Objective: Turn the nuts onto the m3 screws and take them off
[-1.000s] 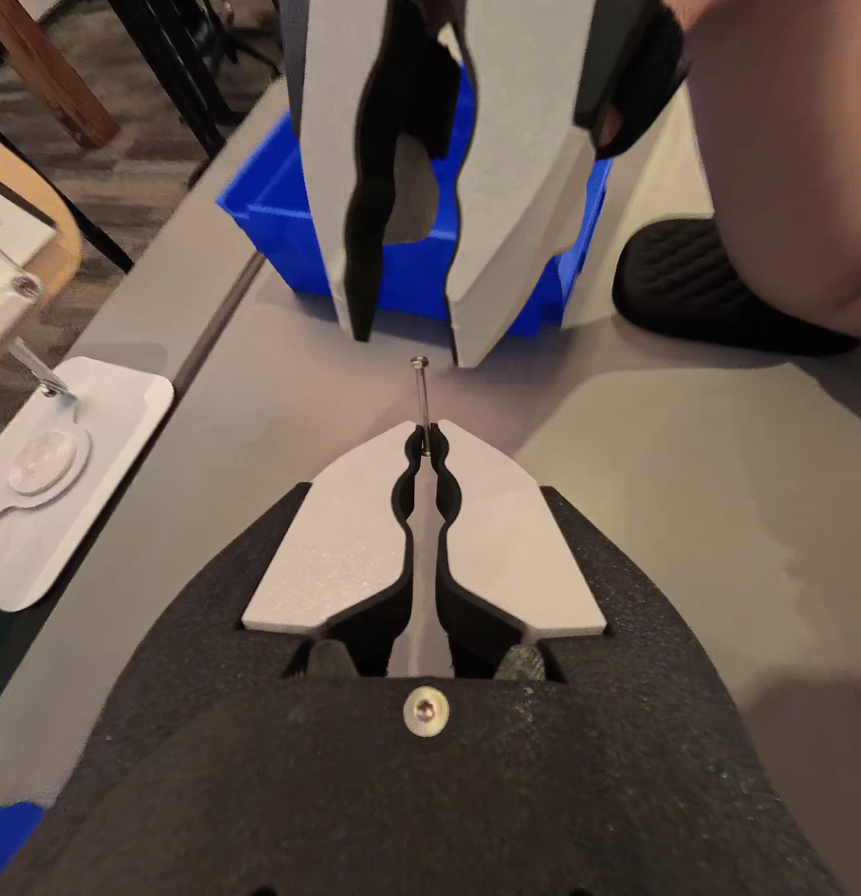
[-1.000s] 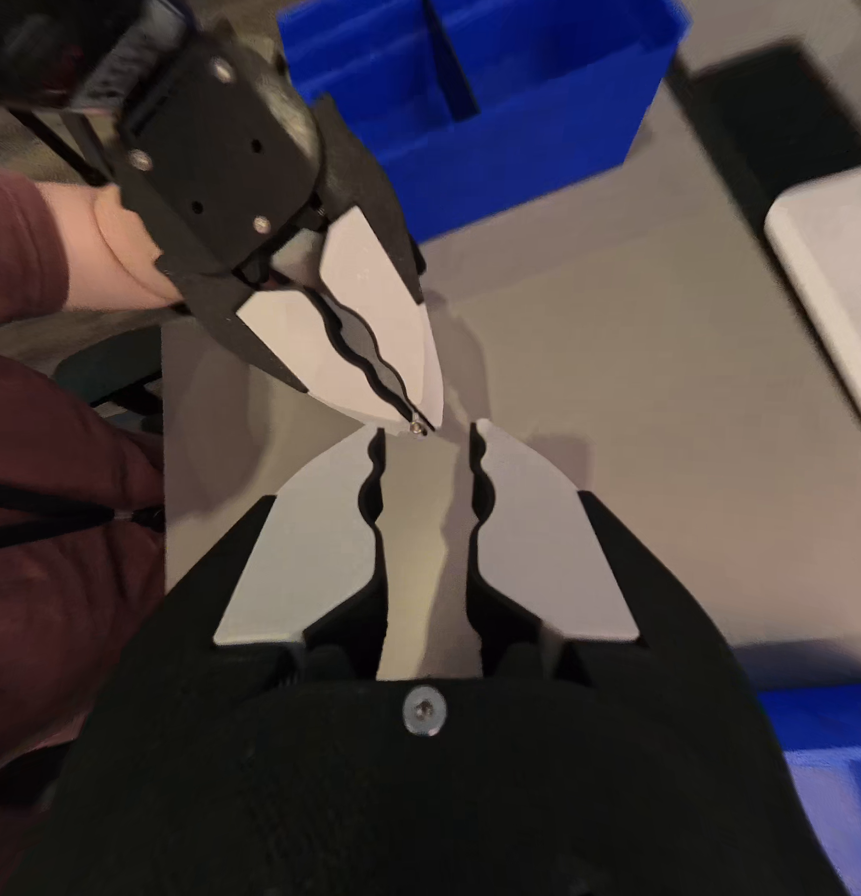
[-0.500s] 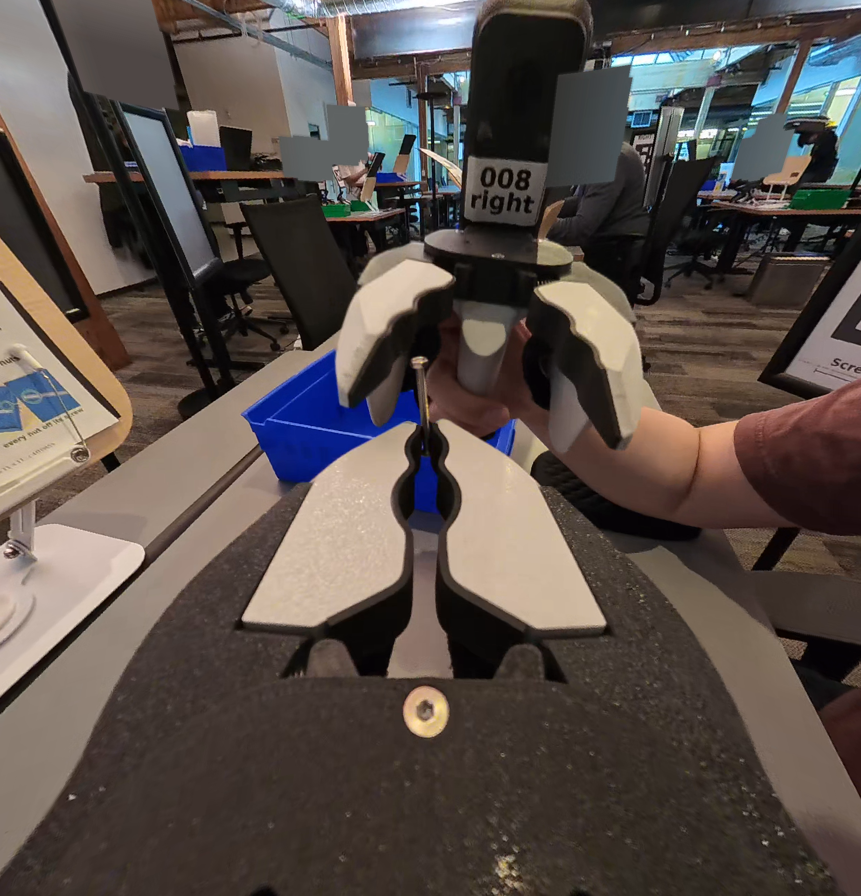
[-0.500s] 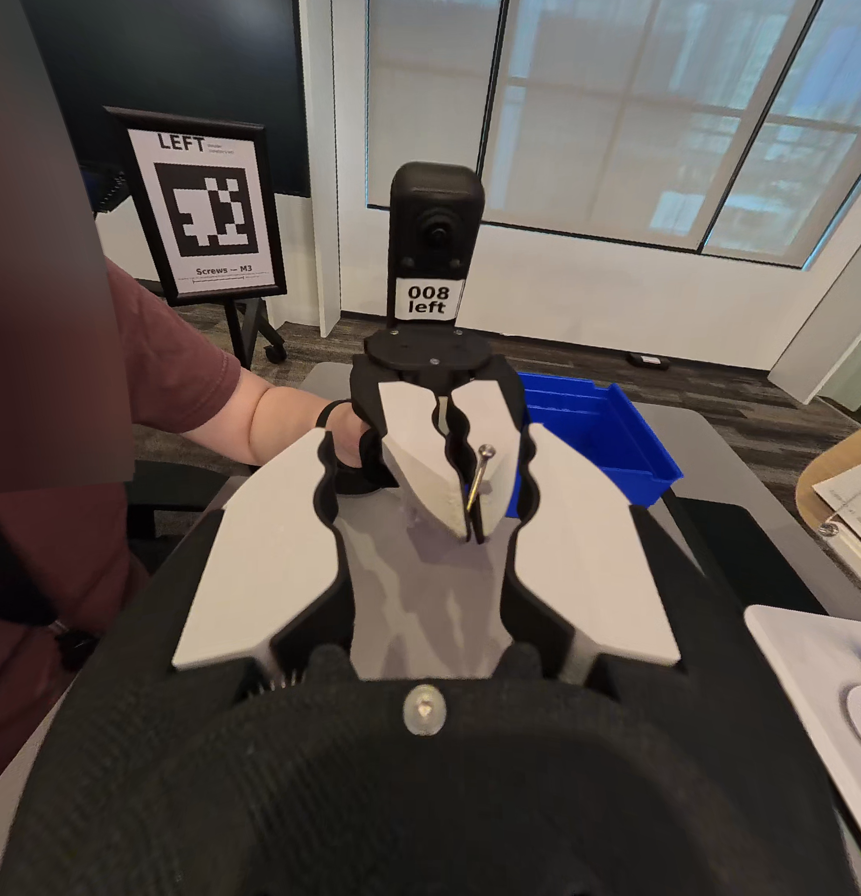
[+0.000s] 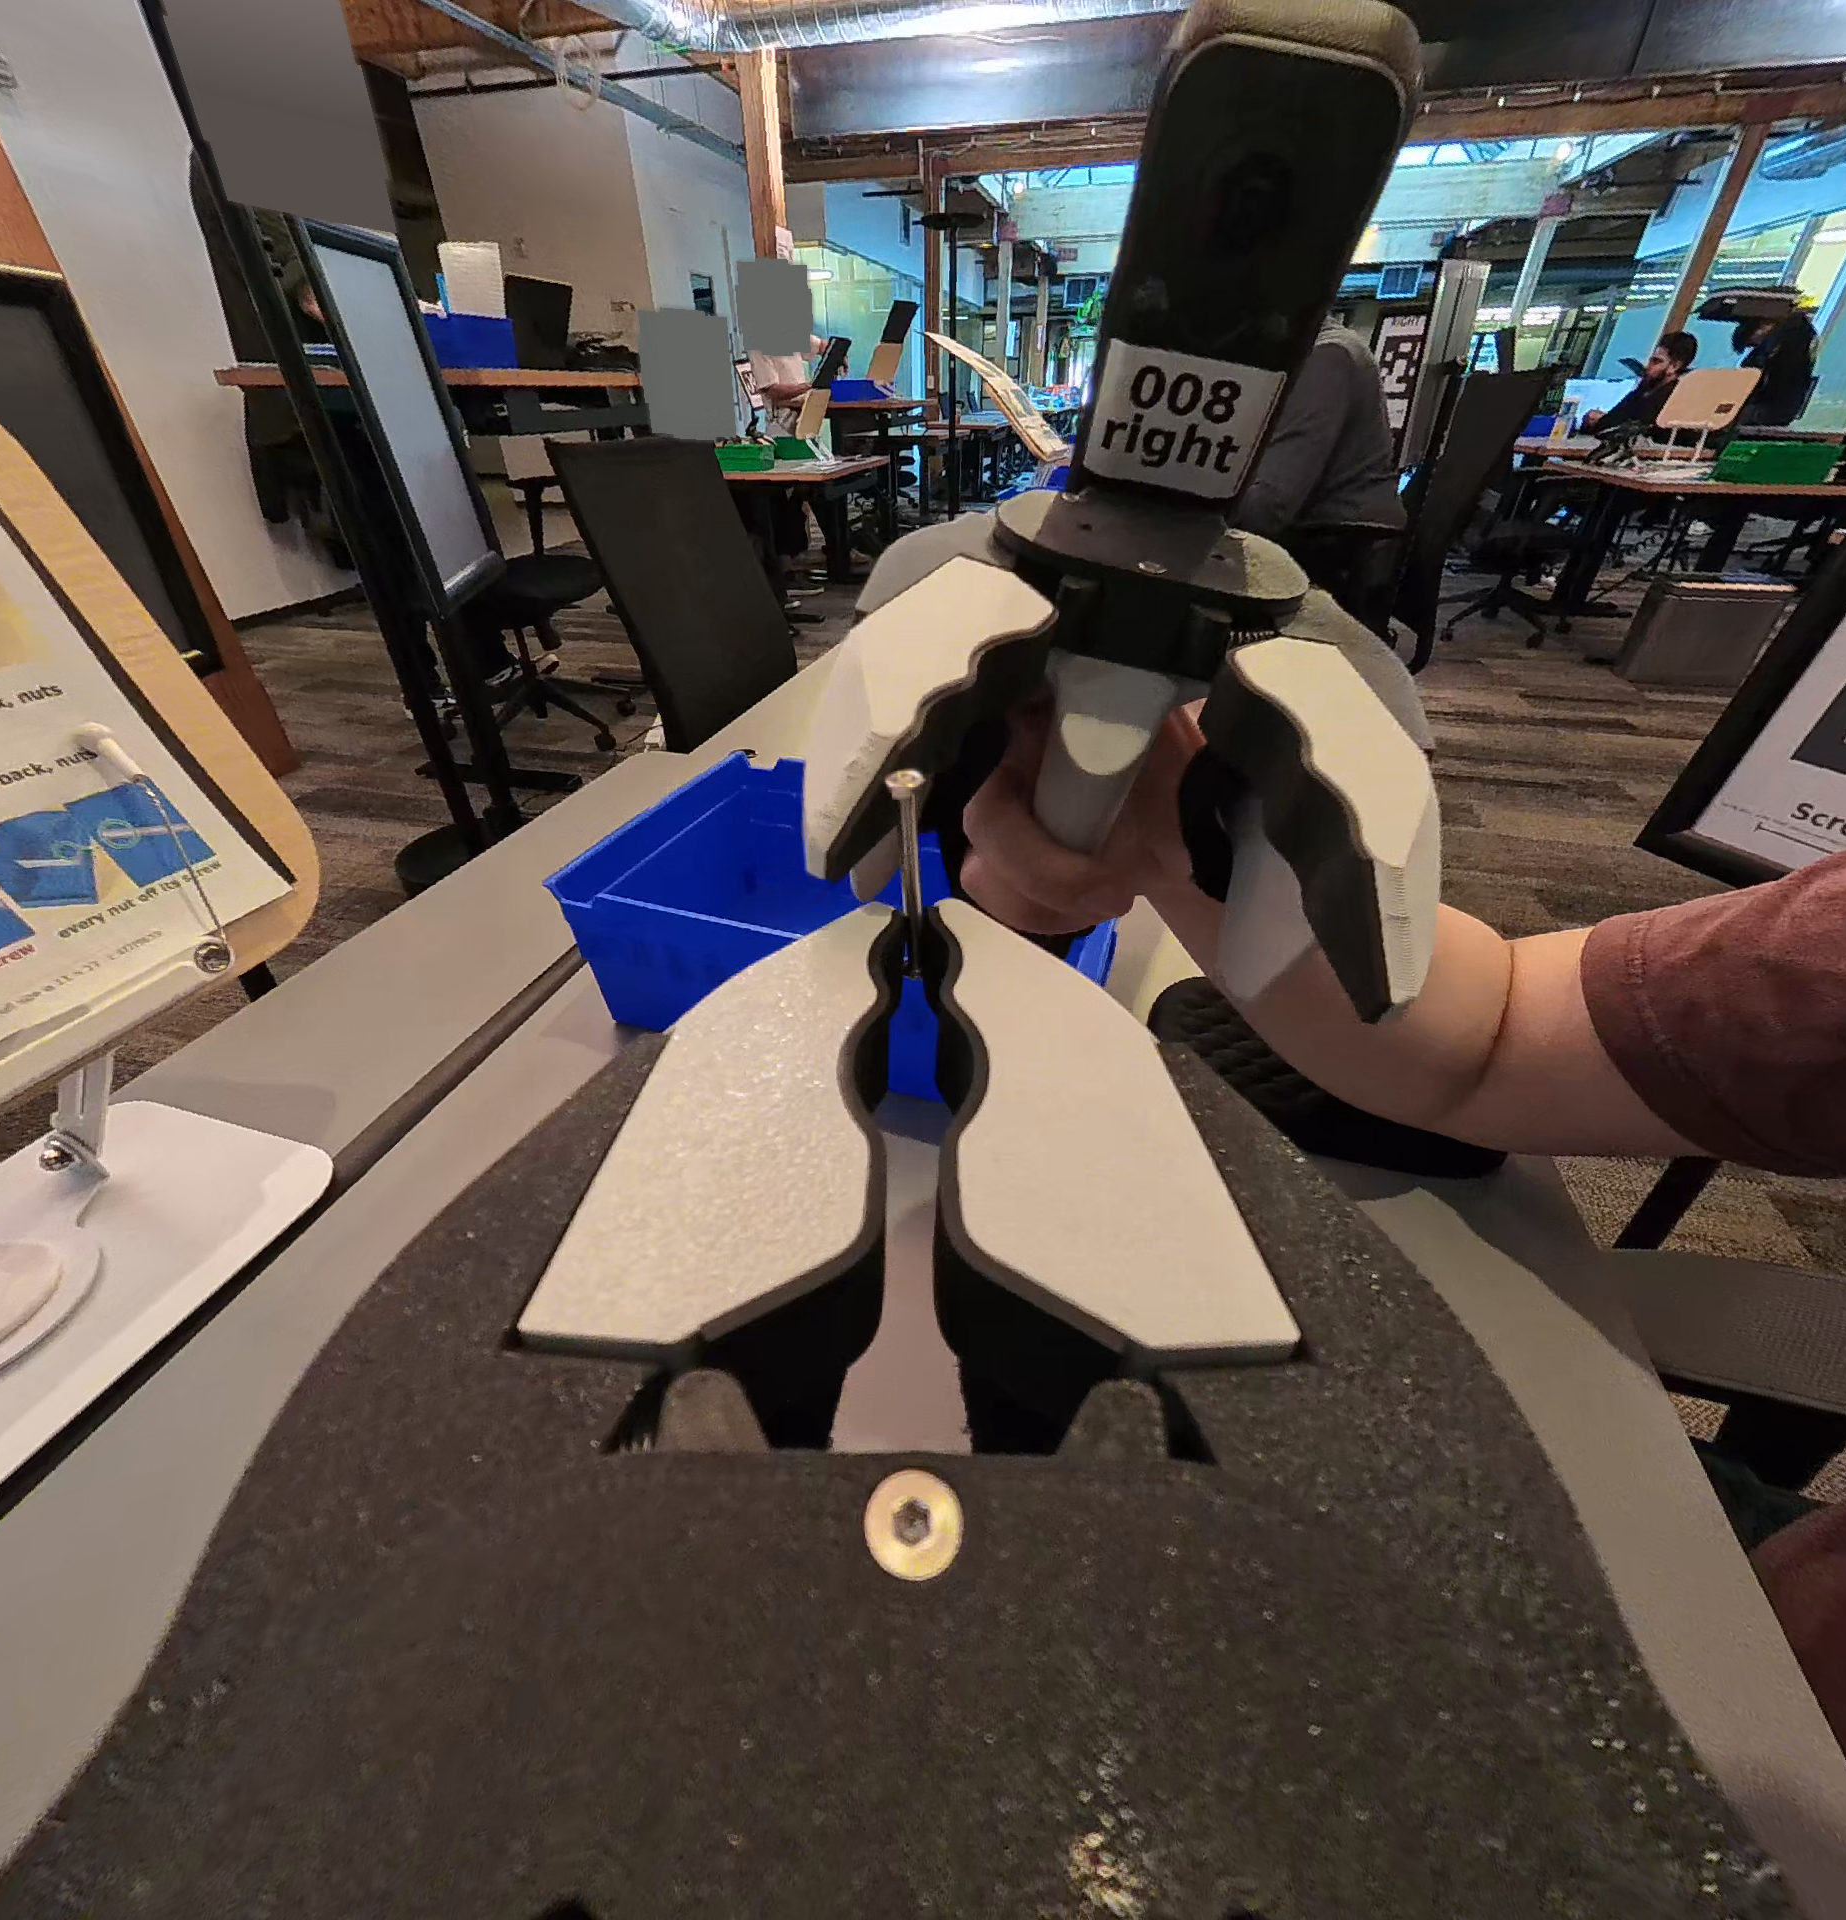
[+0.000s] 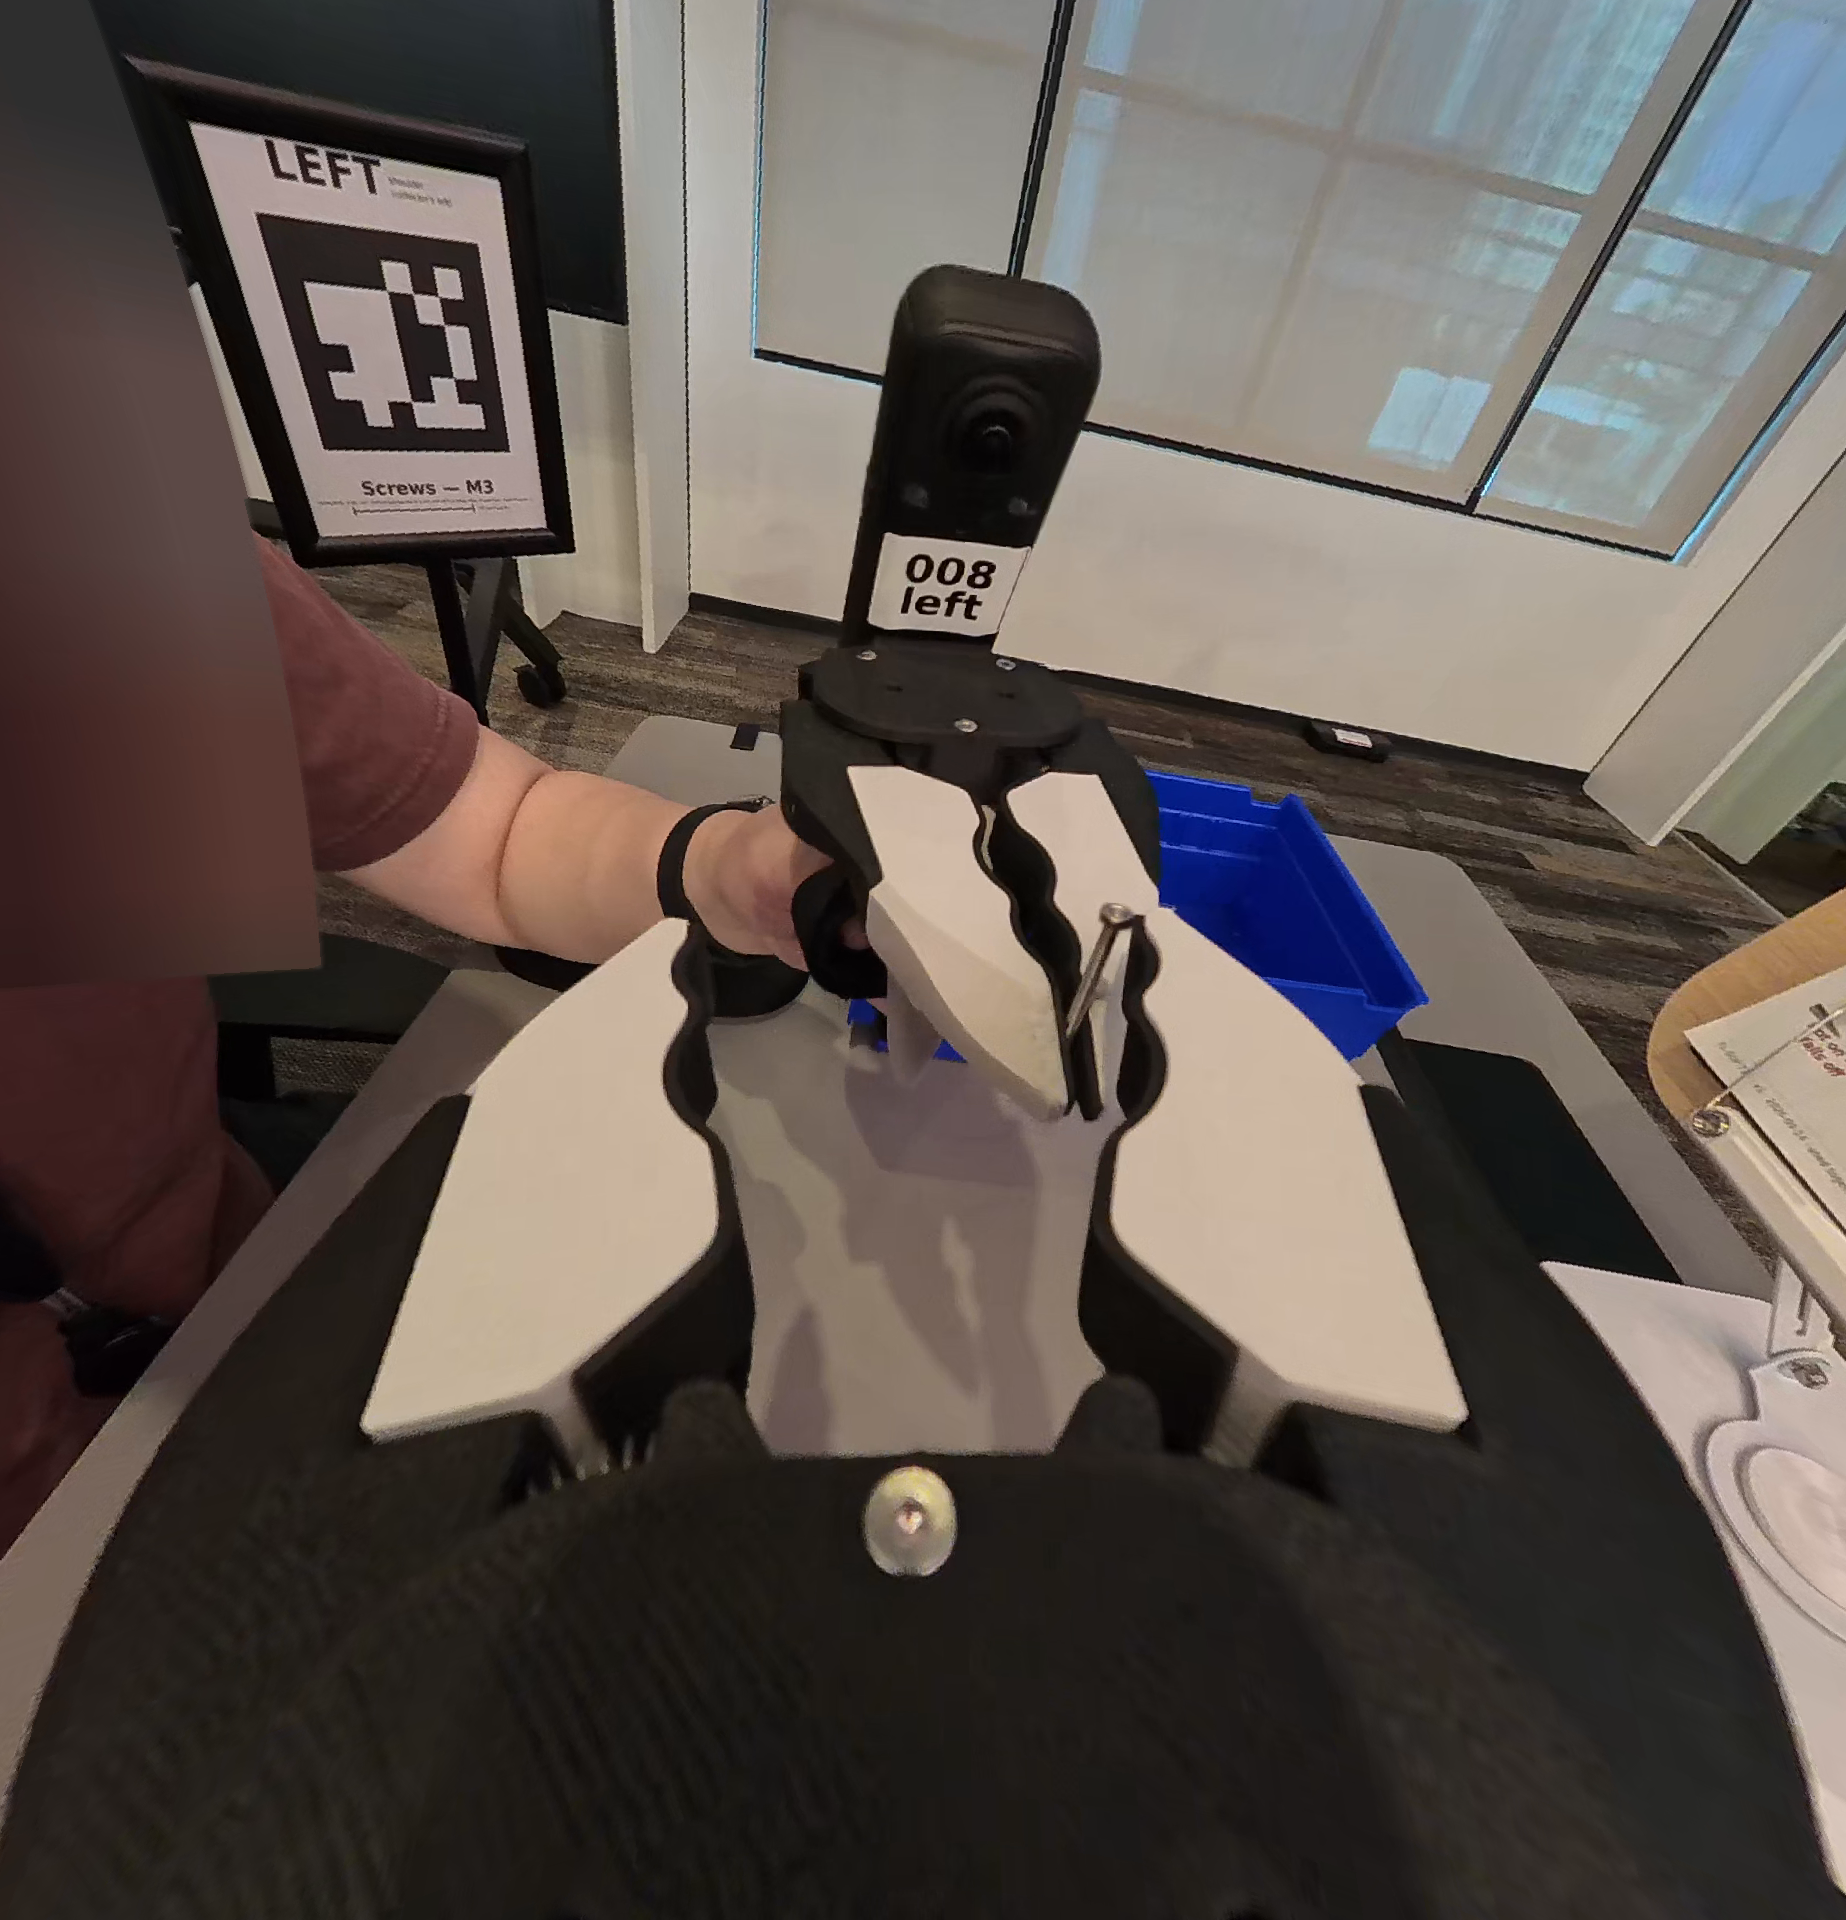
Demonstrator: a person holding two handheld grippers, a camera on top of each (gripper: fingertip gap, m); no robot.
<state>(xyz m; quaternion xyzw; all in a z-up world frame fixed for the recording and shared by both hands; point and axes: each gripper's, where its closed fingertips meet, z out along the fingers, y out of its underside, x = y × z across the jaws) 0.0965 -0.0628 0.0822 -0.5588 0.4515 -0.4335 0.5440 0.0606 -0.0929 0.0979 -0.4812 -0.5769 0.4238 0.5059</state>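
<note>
Left gripper [image 5: 914, 914] jaws clamped on the lower end of a thin, long silver metal screw [image 5: 908, 873] — flat head up, shank upright, bare of any nut; right gripper [image 6: 919, 997] jaws wide apart, facing it just beyond; blue plastic bin [image 5: 690, 914] on grey table [image 5: 379, 1039] behind.

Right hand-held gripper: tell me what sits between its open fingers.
In the right wrist view, the left hand-held gripper with its screw sits between the right hand-held gripper fingers.
</note>
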